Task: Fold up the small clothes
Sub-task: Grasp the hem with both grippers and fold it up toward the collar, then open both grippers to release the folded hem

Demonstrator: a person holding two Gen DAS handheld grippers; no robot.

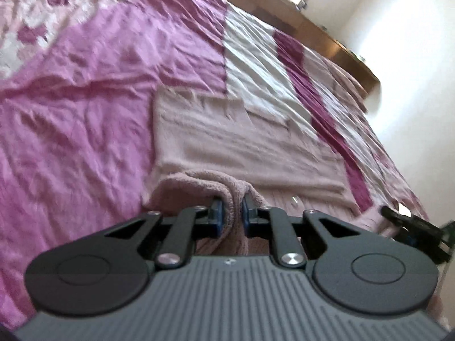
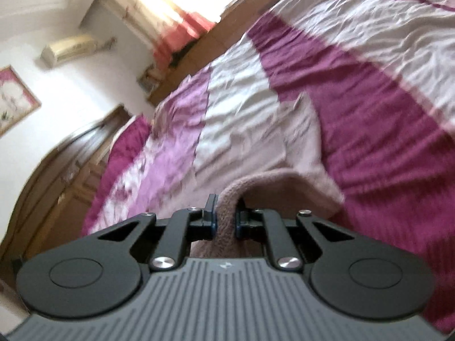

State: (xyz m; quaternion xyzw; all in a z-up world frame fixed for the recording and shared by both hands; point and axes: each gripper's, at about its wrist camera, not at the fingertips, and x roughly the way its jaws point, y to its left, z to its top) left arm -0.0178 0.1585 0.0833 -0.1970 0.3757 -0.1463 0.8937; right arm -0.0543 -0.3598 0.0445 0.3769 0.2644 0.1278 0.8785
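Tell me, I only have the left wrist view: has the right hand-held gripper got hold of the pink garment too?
Observer: Yes, the right hand-held gripper is shut on a bunched fold of the pink garment.
Operator: Mine is clamped as well. What lies past the right one?
Observer: The bedspread, in broad dark magenta and pale stripes.
Operator: Anything beyond the bed on that side?
Observer: A wooden headboard, and a framed picture on the wall above it.
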